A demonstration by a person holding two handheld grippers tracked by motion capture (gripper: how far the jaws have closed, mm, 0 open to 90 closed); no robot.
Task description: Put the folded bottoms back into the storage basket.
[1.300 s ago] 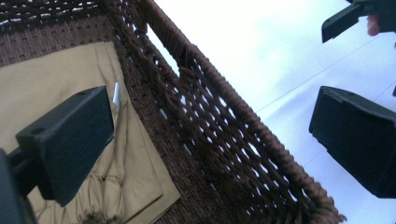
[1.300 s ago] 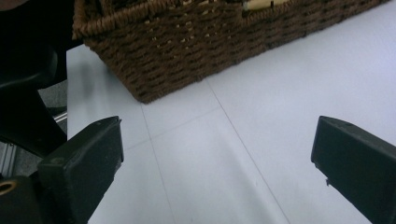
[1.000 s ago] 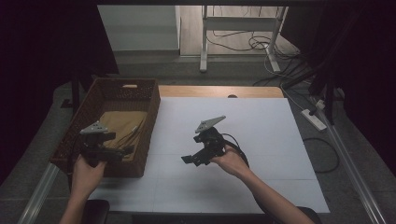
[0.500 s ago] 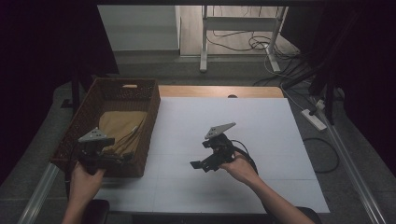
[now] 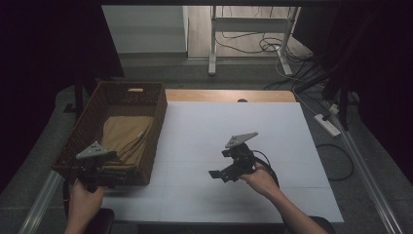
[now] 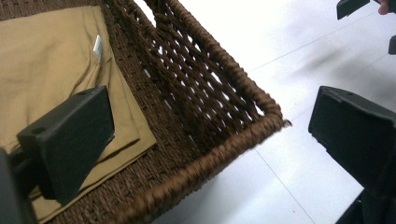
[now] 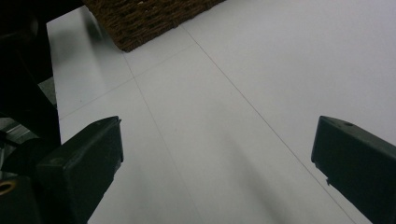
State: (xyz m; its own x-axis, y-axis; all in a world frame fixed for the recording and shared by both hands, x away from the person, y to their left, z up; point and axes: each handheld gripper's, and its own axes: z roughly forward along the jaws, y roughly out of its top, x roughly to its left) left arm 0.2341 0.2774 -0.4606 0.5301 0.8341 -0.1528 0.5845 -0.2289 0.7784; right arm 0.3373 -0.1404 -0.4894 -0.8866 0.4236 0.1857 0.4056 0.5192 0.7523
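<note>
A brown wicker basket (image 5: 158, 114) stands on the left of the white table (image 5: 272, 126), with a folded tan cloth (image 5: 124, 139) lying flat inside it. My left gripper (image 5: 109, 170) hovers at the basket's near rim, open and holding nothing. In the left gripper view its jaws (image 6: 210, 140) straddle the basket's near corner (image 6: 224, 154), one jaw over the cloth (image 6: 46, 60) and the other over the table. My right gripper (image 5: 221, 171) is open above the bare table centre, pointing left toward the basket. Nothing lies between its jaws (image 7: 215, 158).
The basket's corner (image 7: 140, 18) sits at the top of the right gripper view. A wooden strip (image 5: 229, 95) borders the table's far edge. Cables (image 5: 336, 161), a power strip (image 5: 327, 124) and a metal stand (image 5: 243, 29) are on the floor beyond and to the right.
My left gripper has drawn back from over the cloth to the basket's near rim. My right gripper has slid right and nearer the person. Both stay open.
</note>
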